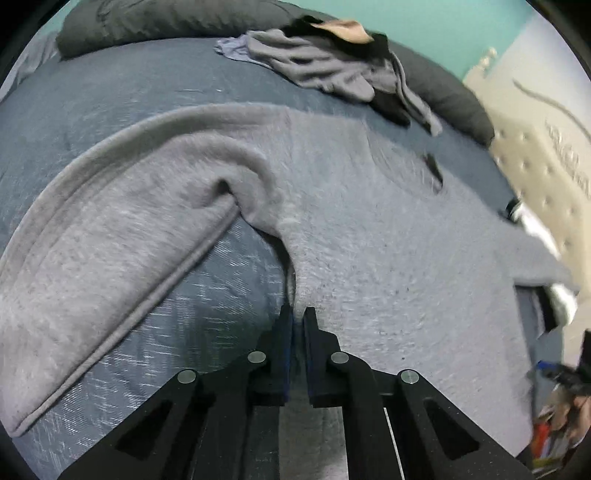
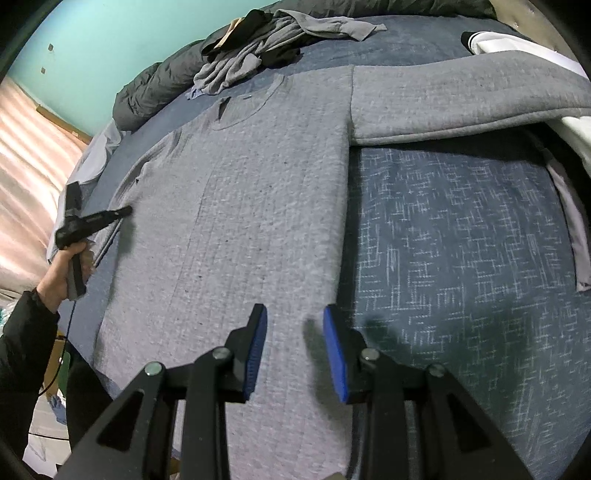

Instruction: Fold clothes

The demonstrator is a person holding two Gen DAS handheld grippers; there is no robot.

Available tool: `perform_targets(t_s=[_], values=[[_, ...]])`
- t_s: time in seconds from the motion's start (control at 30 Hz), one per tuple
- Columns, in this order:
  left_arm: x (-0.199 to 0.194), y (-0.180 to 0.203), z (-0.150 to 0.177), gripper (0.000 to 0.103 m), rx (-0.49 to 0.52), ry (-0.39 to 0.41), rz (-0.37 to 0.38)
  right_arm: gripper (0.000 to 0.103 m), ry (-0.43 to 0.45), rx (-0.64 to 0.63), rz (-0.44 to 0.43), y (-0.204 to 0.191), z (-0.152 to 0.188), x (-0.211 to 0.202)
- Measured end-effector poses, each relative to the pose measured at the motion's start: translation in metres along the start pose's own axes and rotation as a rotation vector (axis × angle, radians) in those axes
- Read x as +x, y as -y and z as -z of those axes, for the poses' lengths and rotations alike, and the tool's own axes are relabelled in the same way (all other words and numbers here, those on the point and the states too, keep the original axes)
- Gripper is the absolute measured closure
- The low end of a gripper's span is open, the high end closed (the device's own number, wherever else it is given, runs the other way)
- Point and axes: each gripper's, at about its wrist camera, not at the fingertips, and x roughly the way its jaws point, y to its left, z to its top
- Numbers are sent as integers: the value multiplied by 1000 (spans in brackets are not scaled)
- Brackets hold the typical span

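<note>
A grey sweatshirt [image 1: 369, 229] lies spread flat on the blue bedspread [image 1: 207, 295]. Its one sleeve [image 1: 110, 229] curves out to the left in the left wrist view. My left gripper [image 1: 298, 314] is shut on the sweatshirt's side edge near the armpit. In the right wrist view the sweatshirt [image 2: 240, 206] lies flat with the other sleeve [image 2: 461, 107] stretched to the right. My right gripper [image 2: 294, 314] is open just above the body's right edge. The left gripper [image 2: 125, 211] shows at the far side, held by a hand.
A pile of grey and black clothes [image 1: 332, 66] lies at the head of the bed, also in the right wrist view [image 2: 258, 44]. A dark duvet [image 1: 147, 22] runs along the back. A cream tufted headboard [image 1: 535, 155] stands right. White cloth [image 2: 517, 48] lies under the sleeve.
</note>
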Motion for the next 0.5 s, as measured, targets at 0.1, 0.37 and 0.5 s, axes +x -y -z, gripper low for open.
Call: perform_targets(t_s=[0.1, 0.37, 0.5], values=[[5, -23, 4, 97, -96, -26, 17, 71, 5, 16, 21, 5, -2, 0], [6, -31, 21, 78, -140, -60, 0, 61, -22, 58, 69, 21, 5, 5], [-18, -19, 30, 78, -39, -63, -38, 55, -4, 89, 74, 28, 7, 0]])
